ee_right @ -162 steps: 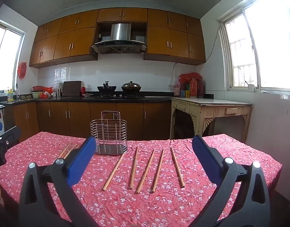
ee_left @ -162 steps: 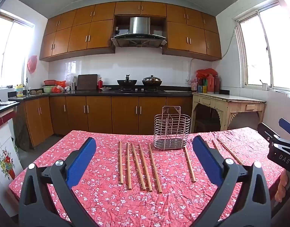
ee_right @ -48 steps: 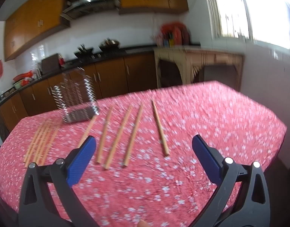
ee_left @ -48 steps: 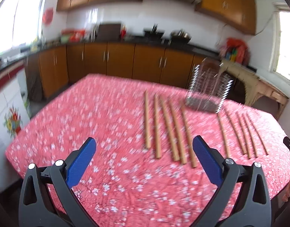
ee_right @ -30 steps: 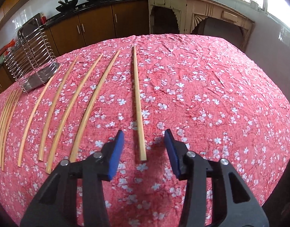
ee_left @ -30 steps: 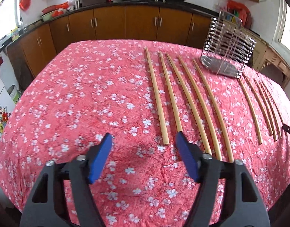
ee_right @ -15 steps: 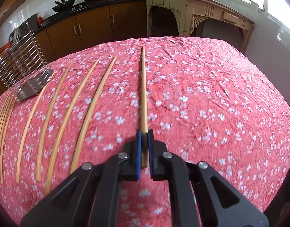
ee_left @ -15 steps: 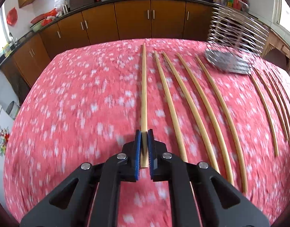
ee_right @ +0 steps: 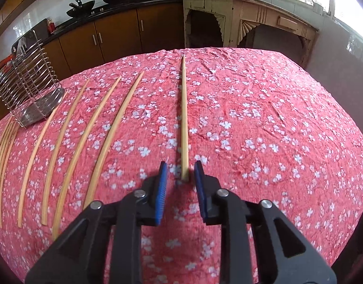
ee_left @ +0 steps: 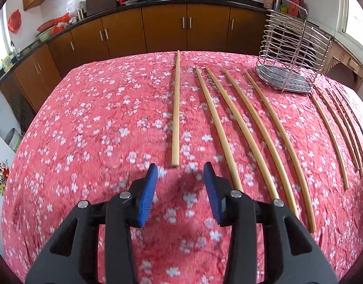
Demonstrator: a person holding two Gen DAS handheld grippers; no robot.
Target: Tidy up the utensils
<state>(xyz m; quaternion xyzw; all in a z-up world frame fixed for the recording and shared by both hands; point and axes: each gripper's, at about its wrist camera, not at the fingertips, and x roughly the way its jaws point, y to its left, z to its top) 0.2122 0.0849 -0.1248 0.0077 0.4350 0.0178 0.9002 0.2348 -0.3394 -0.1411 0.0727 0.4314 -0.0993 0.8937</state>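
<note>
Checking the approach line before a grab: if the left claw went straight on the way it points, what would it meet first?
Probably the near end of the leftmost chopstick, which lies just ahead of the open left claw, centred between its blue pads. The claw points downward, so it might touch the tablecloth just short of it; depth is unclear.

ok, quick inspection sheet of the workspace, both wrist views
Surface: red floral tablecloth, wrinkled, covers the whole table.
Job's things: ten chopsticks flat in two groups; wire utensil holder upright between them, nothing visible in it.
Clutter: nothing seen.
Grippers: left claw open, jaws just opened, leftmost chopstick lying just ahead of the pads; right claw open, jaws just opened, rightmost chopstick end between the pads, gaps both sides.
Cables: nothing seen.
Surroundings: brown kitchen cabinets, woks on the counter, cream side table.
</note>
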